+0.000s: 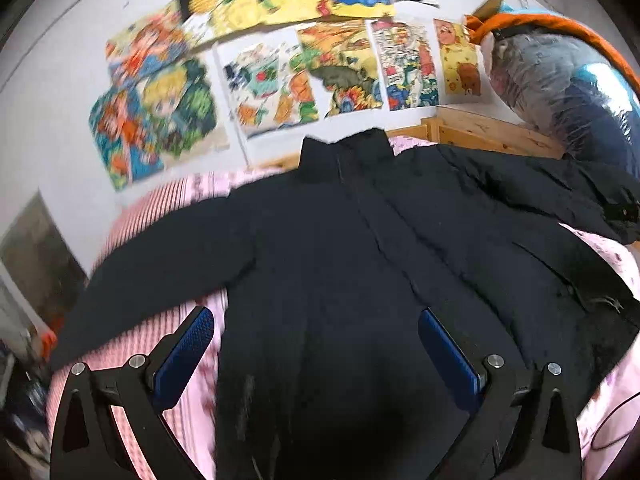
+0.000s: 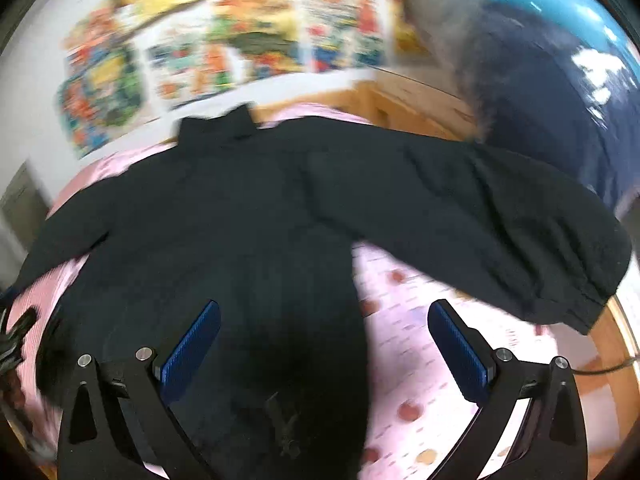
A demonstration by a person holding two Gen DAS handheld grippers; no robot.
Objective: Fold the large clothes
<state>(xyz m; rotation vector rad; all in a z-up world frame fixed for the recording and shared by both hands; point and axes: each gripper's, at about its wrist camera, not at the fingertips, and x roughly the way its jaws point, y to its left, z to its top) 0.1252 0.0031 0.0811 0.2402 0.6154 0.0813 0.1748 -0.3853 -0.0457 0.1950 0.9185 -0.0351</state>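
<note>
Jacket (image 1: 352,240), black and padded, lies spread front-up on a bed with a pink sheet (image 1: 188,196), its collar toward the wall and both sleeves stretched outward. The left hand-held gripper (image 1: 316,332) hangs over the lower left part of the garment with its blue-padded fingers (image 1: 184,356) spread wide and nothing between them; the left finger is over bare pink sheet, the right one over black cloth. The right hand-held gripper (image 2: 324,328) is likewise wide open and empty, straddling the jacket's right side edge, one finger over cloth and the other over the sheet.

The left wrist view shows the central zip line running down from the collar and, fairly sharply, the colourful posters (image 1: 280,64) on the white wall. The right wrist view is heavily blurred, but alone shows the whole right sleeve (image 2: 500,232), its cuff reaching the bed's wooden edge (image 2: 616,336). Both views show a clear plastic bag of bedding (image 1: 568,80) at the far right, beside a wooden frame (image 1: 480,128).
</note>
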